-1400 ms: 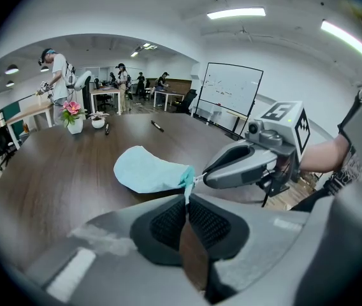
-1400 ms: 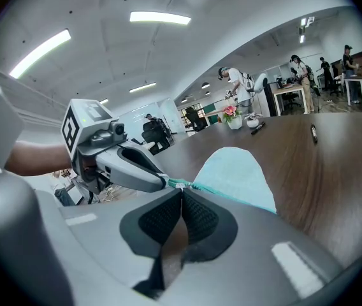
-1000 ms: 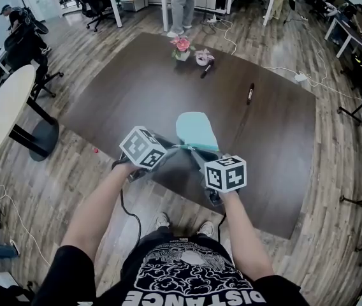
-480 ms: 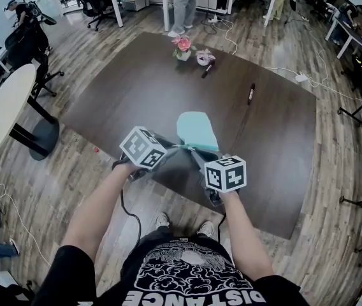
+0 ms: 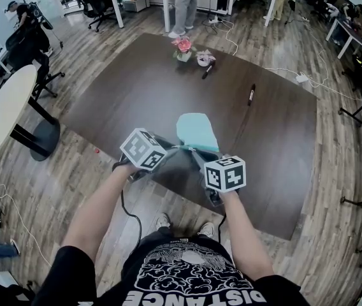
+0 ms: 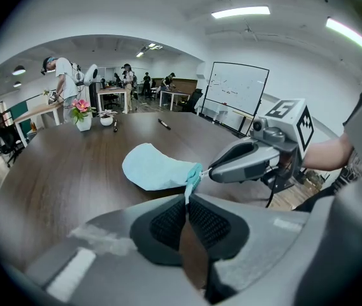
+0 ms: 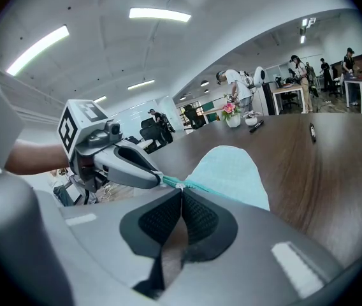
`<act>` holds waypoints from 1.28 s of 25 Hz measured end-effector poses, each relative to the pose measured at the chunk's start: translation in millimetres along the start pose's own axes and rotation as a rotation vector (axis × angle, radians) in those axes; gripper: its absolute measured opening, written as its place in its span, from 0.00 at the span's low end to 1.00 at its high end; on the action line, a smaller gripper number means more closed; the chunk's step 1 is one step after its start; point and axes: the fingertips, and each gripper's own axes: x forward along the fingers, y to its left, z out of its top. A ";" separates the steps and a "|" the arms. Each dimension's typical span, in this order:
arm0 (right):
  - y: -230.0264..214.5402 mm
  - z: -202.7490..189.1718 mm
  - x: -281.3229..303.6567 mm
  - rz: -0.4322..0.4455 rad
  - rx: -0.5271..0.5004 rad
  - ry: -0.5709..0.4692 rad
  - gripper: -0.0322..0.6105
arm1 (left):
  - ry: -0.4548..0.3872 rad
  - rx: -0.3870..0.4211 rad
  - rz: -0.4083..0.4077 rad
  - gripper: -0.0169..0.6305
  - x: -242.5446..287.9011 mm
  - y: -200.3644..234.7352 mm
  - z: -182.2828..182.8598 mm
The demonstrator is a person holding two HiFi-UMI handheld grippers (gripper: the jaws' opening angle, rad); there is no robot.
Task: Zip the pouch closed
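A light teal pouch (image 5: pixel 197 131) lies flat on the dark brown table (image 5: pixel 136 88), near its front edge. Both grippers meet at the pouch's near end. My left gripper (image 5: pixel 176 148) is shut on the teal zipper strip (image 6: pixel 192 176) at the pouch's corner. My right gripper (image 5: pixel 191 151) comes in from the right, shut on the small zipper pull (image 7: pixel 180 185) right beside the left gripper's tip. In the left gripper view the pouch (image 6: pixel 152 167) spreads away beyond the shut jaws (image 6: pixel 186 199). The right gripper view shows it (image 7: pixel 232 169) beyond the right jaws (image 7: pixel 181 190).
At the table's far side stand a pink flower pot (image 5: pixel 182 46) and a small white pot (image 5: pixel 203 57), with a pen (image 5: pixel 207 69) next to them. A black marker (image 5: pixel 250 94) lies to the right. A round white table (image 5: pixel 6 107) is at the left; a person (image 5: pixel 184 5) stands beyond.
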 end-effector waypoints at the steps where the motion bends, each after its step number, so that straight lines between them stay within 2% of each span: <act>1: -0.6 0.0 -0.2 -0.001 0.003 -0.001 0.06 | 0.001 0.000 0.004 0.06 -1.1 1.2 -0.6; 18: -1.3 0.5 2.0 -0.001 0.003 0.001 0.06 | 0.000 -0.022 0.024 0.06 -2.9 9.5 -3.1; 32: -11.4 -1.4 -0.9 -0.034 0.021 -0.002 0.06 | 0.008 -0.046 0.062 0.06 -7.2 19.6 -10.0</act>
